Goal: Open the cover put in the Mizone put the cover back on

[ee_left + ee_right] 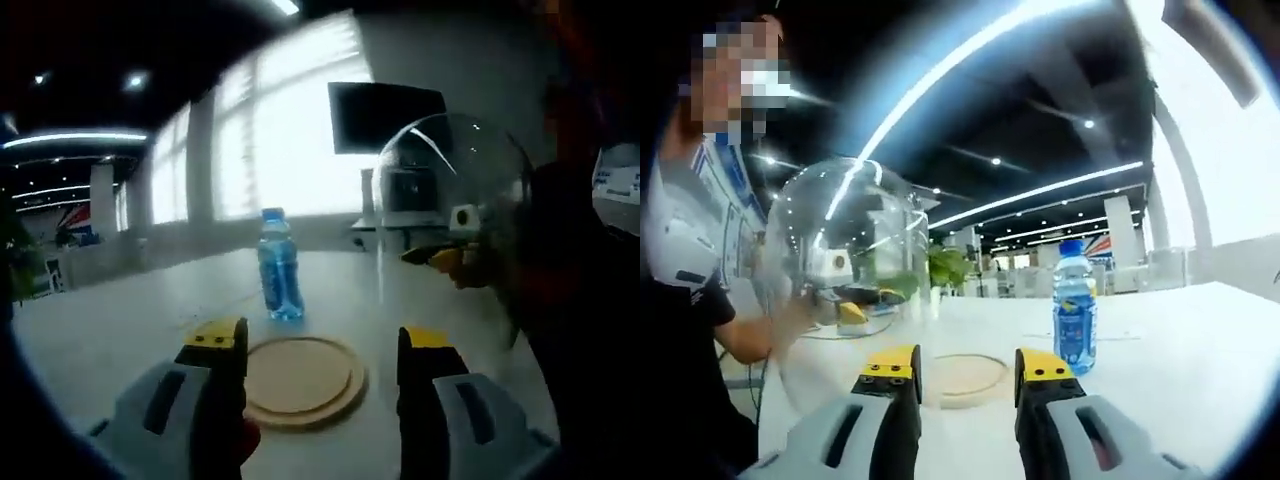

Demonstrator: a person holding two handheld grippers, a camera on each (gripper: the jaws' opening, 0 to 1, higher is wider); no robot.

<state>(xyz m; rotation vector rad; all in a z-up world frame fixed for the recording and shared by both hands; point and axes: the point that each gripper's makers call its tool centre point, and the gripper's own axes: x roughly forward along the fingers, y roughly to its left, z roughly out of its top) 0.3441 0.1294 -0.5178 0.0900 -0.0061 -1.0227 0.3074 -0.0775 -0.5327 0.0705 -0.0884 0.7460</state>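
The blue Mizone bottle (280, 268) (1075, 322) stands upright on the white table, just beyond a round wooden base (303, 381) (965, 376). A clear glass dome cover (450, 190) (852, 235) is off the base, to the right in the left gripper view and to the left in the right gripper view. Its white knob (463, 216) faces sideways. A yellow-tipped part (440, 258) (852, 312) shows at the dome, and a person's hand (790, 322) is by its edge; I cannot tell what holds it. My left gripper (322, 350) and right gripper (968, 365) hang open and empty near the base.
The person in dark clothes (580, 300) (685, 330) is close beside the dome. The white table (120, 330) (1180, 350) stretches wide around the bottle. A dark screen (385, 115) and bright windows stand at the back, and a plant (945, 268) behind the dome.
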